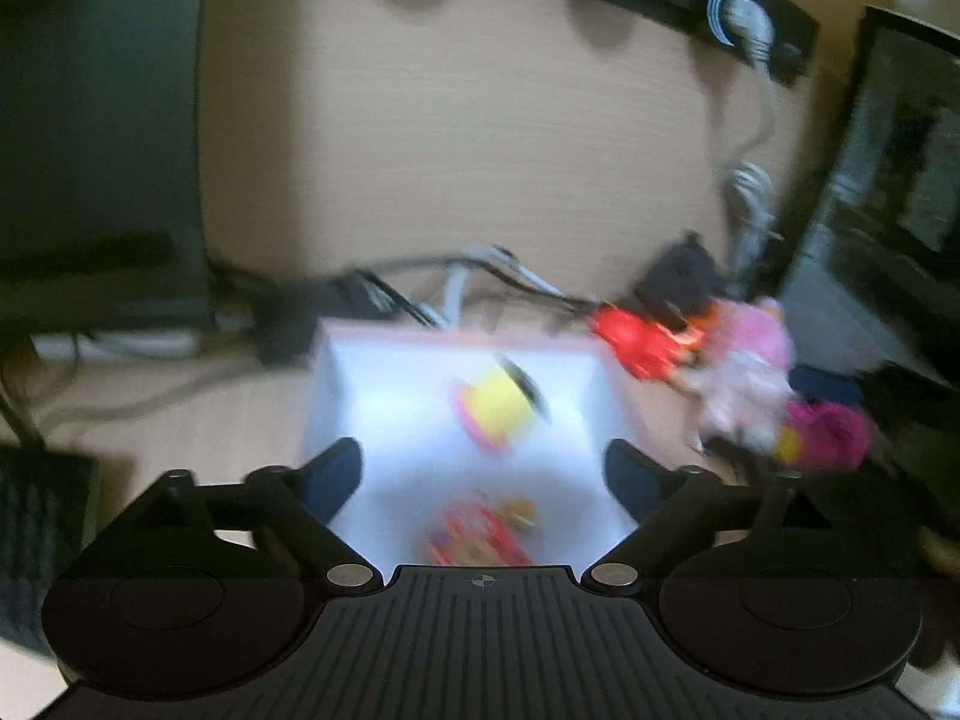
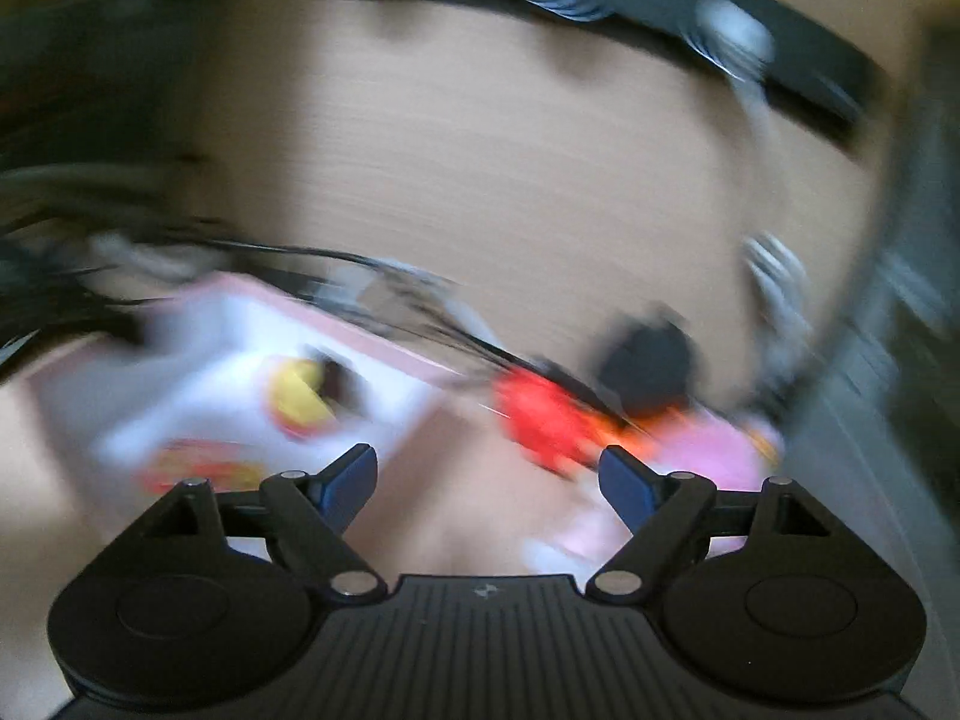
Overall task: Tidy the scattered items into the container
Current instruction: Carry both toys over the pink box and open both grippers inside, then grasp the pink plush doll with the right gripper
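I am hovering my left gripper (image 1: 483,471) over the white box (image 1: 360,396), my right gripper (image 2: 489,480) beside it, both spread wide and carrying nothing. Two toys, one yellow (image 1: 495,405) and one red packet (image 1: 477,537), are lying inside the box. Right of the box are waiting what I count as three blurred toys, red (image 1: 639,342), pale pink (image 1: 750,360) and magenta (image 1: 831,435), probably soft, light plush best pinched at the body.

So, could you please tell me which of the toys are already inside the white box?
The yellow toy and the red packet-like one lie inside the white box; the red and pink toys lie outside, right.
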